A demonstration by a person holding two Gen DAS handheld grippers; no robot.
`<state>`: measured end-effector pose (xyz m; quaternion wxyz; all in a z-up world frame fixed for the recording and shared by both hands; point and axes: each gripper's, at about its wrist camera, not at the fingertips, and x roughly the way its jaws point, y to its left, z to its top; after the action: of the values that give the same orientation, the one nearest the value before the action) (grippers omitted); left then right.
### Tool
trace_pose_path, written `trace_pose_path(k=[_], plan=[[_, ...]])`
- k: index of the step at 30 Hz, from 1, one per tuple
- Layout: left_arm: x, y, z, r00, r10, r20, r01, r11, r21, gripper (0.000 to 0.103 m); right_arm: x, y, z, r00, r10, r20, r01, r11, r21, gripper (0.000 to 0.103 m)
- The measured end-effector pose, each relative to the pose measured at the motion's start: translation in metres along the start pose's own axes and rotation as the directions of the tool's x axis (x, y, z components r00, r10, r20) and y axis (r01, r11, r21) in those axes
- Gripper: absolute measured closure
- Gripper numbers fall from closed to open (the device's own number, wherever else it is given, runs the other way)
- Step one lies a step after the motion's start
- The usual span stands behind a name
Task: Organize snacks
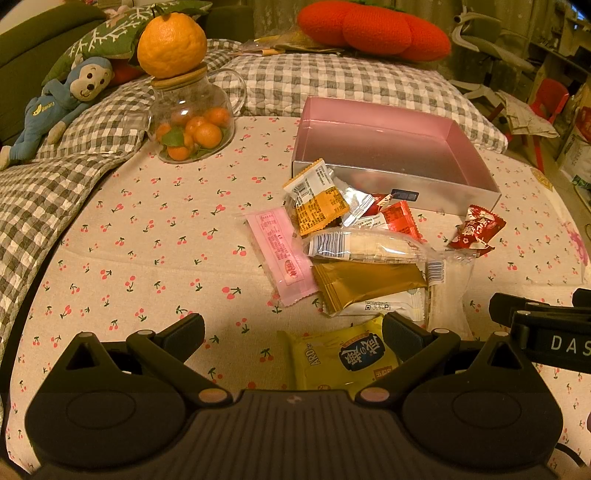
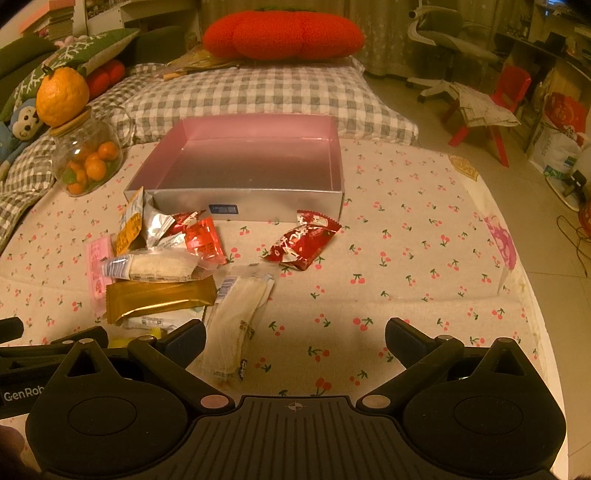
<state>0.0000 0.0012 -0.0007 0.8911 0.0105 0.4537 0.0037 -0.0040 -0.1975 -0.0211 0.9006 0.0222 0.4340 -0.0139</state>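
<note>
Bedside clutter around the cherry-print cloth (image 1: pixel 147 240)

At ten o'clock a glass jar (image 1: pixel 192 122) of small oranges carries a large orange (image 1: pixel 171 44); a blue monkey toy (image 1: pixel 62 99) lies beside it, a red cushion (image 1: pixel 373 31) at one o'clock.

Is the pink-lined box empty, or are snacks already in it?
Empty. The box shows only bare pink floor in both views; the snack packets all lie outside on the tablecloth, in front of its near wall.

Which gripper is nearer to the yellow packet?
Left. The left gripper is open right over the yellow packet; the right gripper hovers further right, over bare cloth.
</note>
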Motion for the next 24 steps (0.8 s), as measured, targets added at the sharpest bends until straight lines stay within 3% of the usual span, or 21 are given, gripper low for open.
trace_pose_path(k=[24], plan=[[0.0005,0.0017,-0.0020,1.000,0.002,-0.001,-0.002,1.000,0.000,0.000,-0.0006,0.0015,-0.0013,1.000,0.002,-0.003,-0.002,1.000,-0.001,0.000]])
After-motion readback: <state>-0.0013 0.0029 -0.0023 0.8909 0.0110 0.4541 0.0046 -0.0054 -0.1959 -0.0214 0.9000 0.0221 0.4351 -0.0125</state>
